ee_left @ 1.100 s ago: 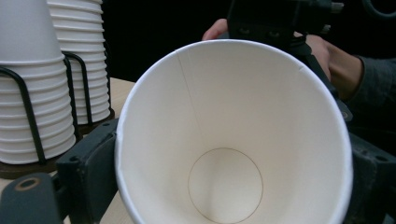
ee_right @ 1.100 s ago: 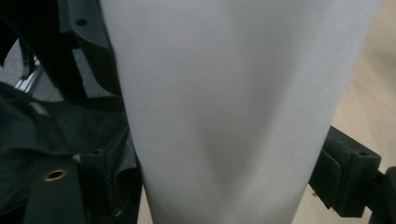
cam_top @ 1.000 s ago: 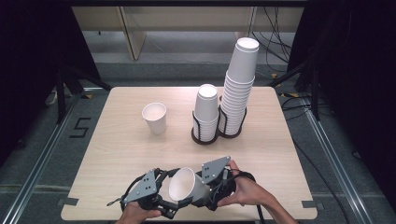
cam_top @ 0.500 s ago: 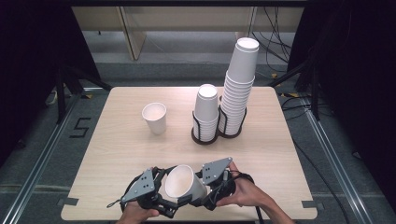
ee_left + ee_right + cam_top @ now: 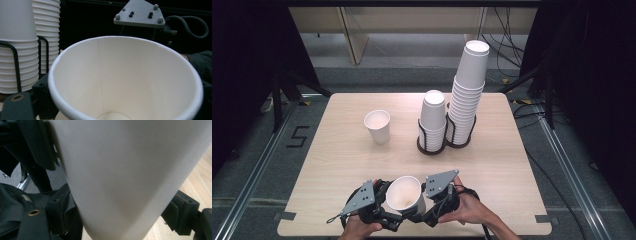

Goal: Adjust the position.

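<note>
between the earlier frames and now, paper cup (image 5: 404,196) tilts more upright; left gripper (image 5: 379,207) jaws have just been closing on its wall, while right gripper (image 5: 432,205) clamps it steady, mouth up, for handover.

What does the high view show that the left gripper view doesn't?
High view: the table and a lone cup standing on it. Left gripper view: the seam and the bottom inside the held cup. Both: the held cup, plus the short stack and the tall stack in their wire holders.
</note>
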### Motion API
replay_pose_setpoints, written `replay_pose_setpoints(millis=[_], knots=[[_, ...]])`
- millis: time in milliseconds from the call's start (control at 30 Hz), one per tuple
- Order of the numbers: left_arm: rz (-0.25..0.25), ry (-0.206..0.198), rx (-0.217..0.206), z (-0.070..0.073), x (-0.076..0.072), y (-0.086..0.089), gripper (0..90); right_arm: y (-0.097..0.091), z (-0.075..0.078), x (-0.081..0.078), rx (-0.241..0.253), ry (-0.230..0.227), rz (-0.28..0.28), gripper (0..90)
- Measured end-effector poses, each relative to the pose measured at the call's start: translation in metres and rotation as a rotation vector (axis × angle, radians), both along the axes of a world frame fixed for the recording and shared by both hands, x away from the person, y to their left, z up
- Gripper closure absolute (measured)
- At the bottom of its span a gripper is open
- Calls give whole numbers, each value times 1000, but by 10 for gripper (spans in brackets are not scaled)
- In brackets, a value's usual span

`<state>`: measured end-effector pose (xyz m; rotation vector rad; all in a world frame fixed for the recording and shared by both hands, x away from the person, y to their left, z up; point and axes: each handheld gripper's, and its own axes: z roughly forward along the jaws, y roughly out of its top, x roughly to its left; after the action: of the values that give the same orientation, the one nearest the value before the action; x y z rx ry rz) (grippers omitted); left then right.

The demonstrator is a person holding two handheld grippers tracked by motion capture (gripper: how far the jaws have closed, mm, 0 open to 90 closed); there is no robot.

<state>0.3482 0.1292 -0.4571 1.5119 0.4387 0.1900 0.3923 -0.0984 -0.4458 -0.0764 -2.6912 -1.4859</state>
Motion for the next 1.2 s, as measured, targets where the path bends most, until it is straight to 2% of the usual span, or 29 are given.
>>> replay_pose_setpoints(millis=[133,200,300,467,567,600,633,667,767,833,900,1000,1200], knots=[[20,-8,10,1,1,2,127,-2,-1,2,-1,10,-27,206],[46,-9,17,3,2,5,130,-5,-2,5,-25,10,-44,174],[110,0,18,4,5,10,132,-12,-5,8,-43,7,-78,173],[242,-4,91,2,14,22,133,-28,-7,14,-87,-12,-161,187],[318,-7,121,-1,19,28,134,-38,-8,17,-93,-21,-205,213],[338,-10,137,-1,20,30,133,-41,-9,18,-99,-33,-212,210],[355,-18,136,-3,23,31,133,-43,-9,18,-105,-33,-218,209],[379,-15,157,-3,23,33,133,-45,-9,18,-108,-38,-229,208],[427,-13,174,-5,27,38,132,-49,-11,17,-107,-29,-252,209],[452,-10,162,-7,30,40,132,-52,-12,17,-115,-37,-269,211],[471,-8,181,-7,32,43,132,-55,-14,17,-120,-27,-284,215],[498,-9,191,-9,36,47,131,-58,-15,16,-120,-37,-296,218],[550,0,201,-13,43,54,130,-64,-17,13,-137,-44,-308,215]])
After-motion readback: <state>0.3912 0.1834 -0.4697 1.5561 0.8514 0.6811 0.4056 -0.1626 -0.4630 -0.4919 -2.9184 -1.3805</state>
